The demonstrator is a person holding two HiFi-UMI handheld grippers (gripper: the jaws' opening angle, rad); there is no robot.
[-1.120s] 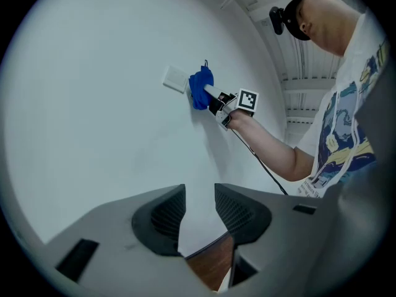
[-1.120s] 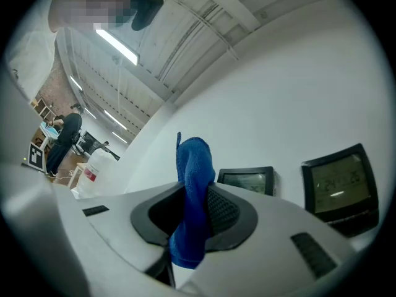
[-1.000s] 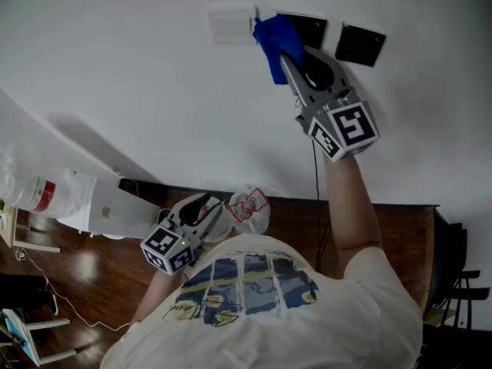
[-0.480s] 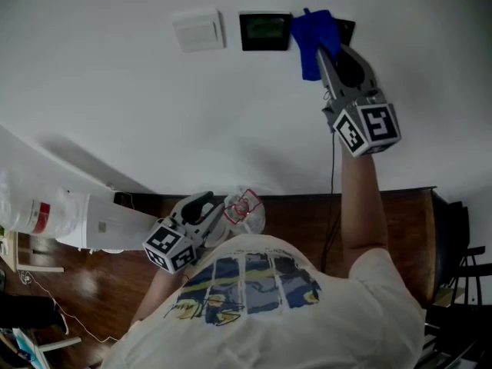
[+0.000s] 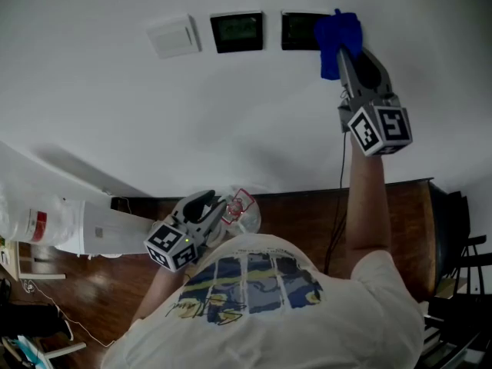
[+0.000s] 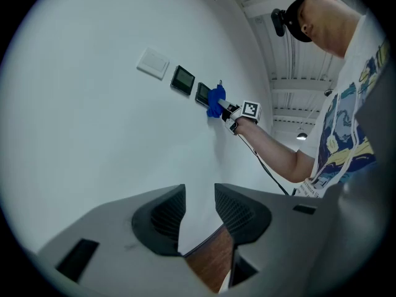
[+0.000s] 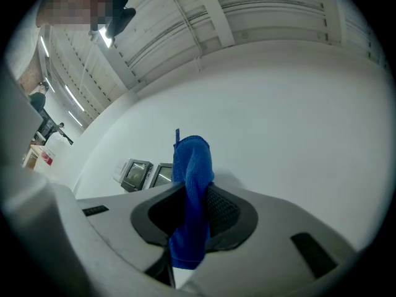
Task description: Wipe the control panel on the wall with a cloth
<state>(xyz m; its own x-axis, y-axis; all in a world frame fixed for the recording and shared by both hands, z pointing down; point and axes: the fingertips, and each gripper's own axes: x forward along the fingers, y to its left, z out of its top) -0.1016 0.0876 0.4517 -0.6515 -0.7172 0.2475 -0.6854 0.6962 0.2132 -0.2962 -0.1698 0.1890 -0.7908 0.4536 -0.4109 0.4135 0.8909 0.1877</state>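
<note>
Your left gripper (image 6: 199, 214) hangs low by your torso, its jaws spread with nothing between them. Your right gripper (image 5: 346, 56) is held up at the wall (image 5: 231, 114), its jaws pinching the blue cloth (image 5: 337, 37). The cloth overlaps the right edge of the rightmost control panel (image 5: 298, 31).

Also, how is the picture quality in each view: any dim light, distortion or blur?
Head view: dim, flat light, soft shadows on the wall, little distortion. Left gripper view: strong fisheye, black corners, the wall bulges. Right gripper view: same fisheye, the ceiling beams bend, yet the blue cloth between the jaws is sharp.
</note>
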